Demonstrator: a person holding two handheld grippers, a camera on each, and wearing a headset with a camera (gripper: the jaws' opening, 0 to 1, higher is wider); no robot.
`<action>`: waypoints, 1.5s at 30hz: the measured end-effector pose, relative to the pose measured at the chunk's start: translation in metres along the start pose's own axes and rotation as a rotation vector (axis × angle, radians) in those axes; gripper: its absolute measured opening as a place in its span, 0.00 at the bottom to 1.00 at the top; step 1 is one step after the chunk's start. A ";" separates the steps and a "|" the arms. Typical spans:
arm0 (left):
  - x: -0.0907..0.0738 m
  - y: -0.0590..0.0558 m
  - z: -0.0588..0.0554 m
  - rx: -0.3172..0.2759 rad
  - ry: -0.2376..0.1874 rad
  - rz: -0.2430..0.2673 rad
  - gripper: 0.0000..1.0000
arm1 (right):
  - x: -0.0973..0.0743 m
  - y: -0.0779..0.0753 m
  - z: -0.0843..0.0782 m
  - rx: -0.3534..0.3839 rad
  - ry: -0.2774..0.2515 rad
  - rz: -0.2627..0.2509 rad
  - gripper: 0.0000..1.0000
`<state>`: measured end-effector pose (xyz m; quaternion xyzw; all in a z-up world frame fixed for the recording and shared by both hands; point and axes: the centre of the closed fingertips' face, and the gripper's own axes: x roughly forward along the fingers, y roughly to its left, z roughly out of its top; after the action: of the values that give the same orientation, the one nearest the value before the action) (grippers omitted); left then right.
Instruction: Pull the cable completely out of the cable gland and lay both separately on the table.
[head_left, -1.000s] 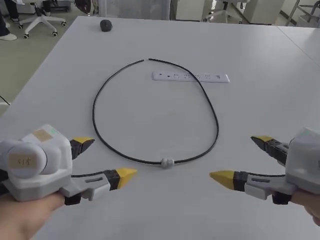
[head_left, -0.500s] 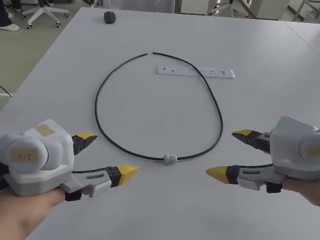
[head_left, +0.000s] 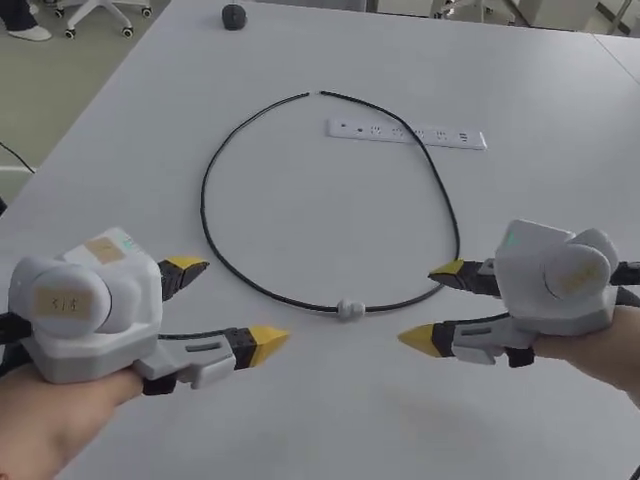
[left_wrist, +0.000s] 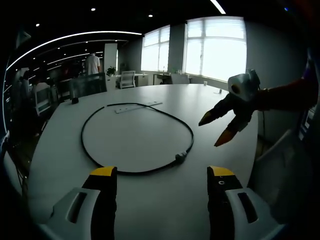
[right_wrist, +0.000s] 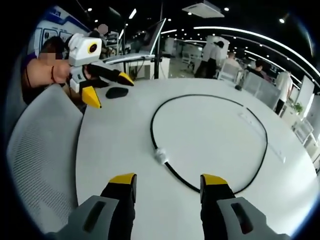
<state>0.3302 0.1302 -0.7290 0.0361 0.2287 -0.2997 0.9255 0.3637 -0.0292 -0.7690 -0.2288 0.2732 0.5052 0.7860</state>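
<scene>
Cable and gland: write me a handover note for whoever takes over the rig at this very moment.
Left claw: open, holding nothing, hovering over the table to the near left of the gland.
Right claw: open, holding nothing, hovering to the near right of the gland, close to the cable.
Cable: lies in a wide loop on the table, its two ends almost meeting at the far side by the power strip.
Gland: threaded on the cable at the near side of the loop, between the two claws.
Done: nothing yet.
Left: grip gland and cable, pull the cable fully out, lay both down apart.
</scene>
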 end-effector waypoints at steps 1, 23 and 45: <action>0.000 0.000 0.000 -0.001 0.000 -0.002 0.74 | 0.002 0.000 0.001 -0.005 0.002 0.007 0.48; 0.003 0.000 -0.006 -0.007 0.004 -0.011 0.74 | 0.042 0.012 0.003 -0.069 0.100 0.122 0.27; 0.000 0.005 -0.004 -0.018 -0.011 0.001 0.75 | 0.075 0.019 -0.004 -0.176 0.209 0.235 0.17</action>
<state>0.3315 0.1346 -0.7326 0.0264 0.2262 -0.2972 0.9272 0.3711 0.0256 -0.8226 -0.3143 0.3330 0.5888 0.6661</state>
